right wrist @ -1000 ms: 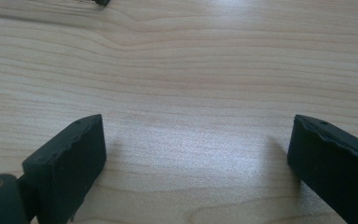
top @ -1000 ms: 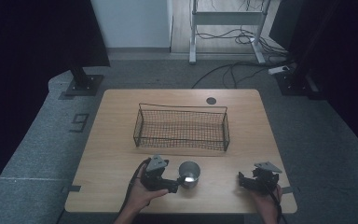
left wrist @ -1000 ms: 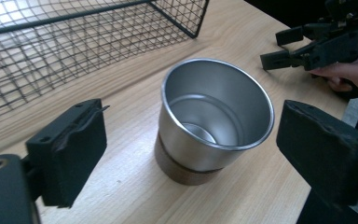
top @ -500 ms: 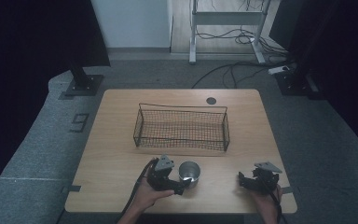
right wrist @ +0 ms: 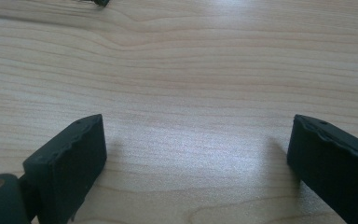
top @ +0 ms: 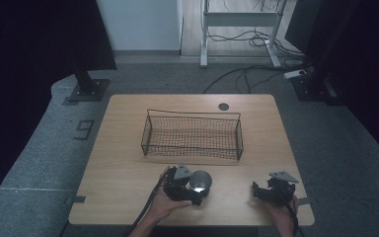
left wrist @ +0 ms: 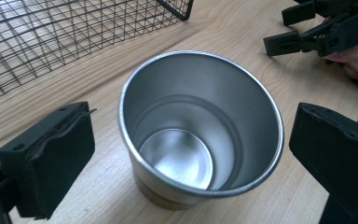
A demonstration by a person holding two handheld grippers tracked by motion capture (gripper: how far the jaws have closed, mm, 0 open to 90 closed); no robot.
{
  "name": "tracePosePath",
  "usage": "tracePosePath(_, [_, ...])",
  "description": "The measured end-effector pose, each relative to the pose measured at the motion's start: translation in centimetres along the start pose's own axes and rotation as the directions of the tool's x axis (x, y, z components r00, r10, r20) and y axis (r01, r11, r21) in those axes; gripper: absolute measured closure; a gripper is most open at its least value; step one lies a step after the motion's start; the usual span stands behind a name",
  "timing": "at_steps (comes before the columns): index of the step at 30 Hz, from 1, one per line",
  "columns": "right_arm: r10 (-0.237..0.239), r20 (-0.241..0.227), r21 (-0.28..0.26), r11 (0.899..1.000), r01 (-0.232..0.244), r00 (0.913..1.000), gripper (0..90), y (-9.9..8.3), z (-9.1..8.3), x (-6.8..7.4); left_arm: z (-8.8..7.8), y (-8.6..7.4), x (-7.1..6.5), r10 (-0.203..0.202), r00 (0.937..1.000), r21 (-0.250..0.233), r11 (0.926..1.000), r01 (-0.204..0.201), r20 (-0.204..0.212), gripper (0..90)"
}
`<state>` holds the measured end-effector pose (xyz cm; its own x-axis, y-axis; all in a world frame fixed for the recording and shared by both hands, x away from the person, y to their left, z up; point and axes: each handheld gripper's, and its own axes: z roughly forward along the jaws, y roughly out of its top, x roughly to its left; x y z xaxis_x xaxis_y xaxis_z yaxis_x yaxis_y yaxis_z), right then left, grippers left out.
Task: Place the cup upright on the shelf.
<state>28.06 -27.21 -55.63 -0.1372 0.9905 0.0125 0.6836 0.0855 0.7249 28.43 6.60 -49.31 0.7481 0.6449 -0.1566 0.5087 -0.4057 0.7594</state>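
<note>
Inspector: Left gripper (left wrist: 186,154) fingers (left wrist: 51,156) stand wide apart, having just been opening; the steel cup (left wrist: 200,126) sits upright between them, pads clear of its wall on both sides.

Clerk: And its position?

Inspector: On the table (top: 128,168), near the front edge, just before the wire basket (top: 192,134). Its axis runs vertical (mouth up). The left hand is plainly nearer.

Clerk: The right gripper (right wrist: 196,163)?

Inspector: Open, holding nothing, well right of the cup.
</note>
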Motion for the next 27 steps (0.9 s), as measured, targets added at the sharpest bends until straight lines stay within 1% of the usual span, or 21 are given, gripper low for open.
tracePosePath(5, [0.0, 0.0, 0.0, 1.0, 0.0, 1.0, 4.5, 0.0, 0.0, 0.0, 0.7, 0.0, -0.3, 0.013, 0.9999, 0.006, 0.9999, -0.013, 0.001, 0.4])
tracePosePath(11, [0.0, 0.0, 0.0, 1.0, 0.0, 1.0, 4.5, 0.0, 0.0, 0.0, 1.8, 0.0, -0.7, 0.023, 0.9996, 0.015, 0.9996, -0.022, -0.016, 1.0])
tracePosePath(18, [0.0, 0.0, 0.0, 1.0, 0.0, 1.0, 4.5, 0.0, 0.0, 0.0, 2.2, -0.3, -0.9, 0.025, 0.9988, 0.017, 0.9996, -0.024, -0.041, 8.0])
tracePosePath(20, [0.0, 0.0, 0.0, 1.0, 0.0, 1.0, 4.5, 0.0, 0.0, 0.0, 2.2, -0.4, -0.9, 0.03, 0.9981, 0.016, 0.9994, -0.03, -0.054, 13.1])
tracePosePath(24, [0.0, 0.0, 0.0, 1.0, 0.0, 1.0, 4.5, 0.0, 0.0, 0.0, 2.1, -0.4, -0.8, 0.047, 0.9976, 0.015, 0.9988, -0.047, -0.051, 14.2])
tracePosePath(27, [0.0, 0.0, 0.0, 1.0, 0.0, 1.0, 4.5, 0.0, 0.0, 0.0, 2.1, -0.4, -0.9, 0.052, 0.9973, 0.016, 0.9986, -0.051, -0.053, 14.5])
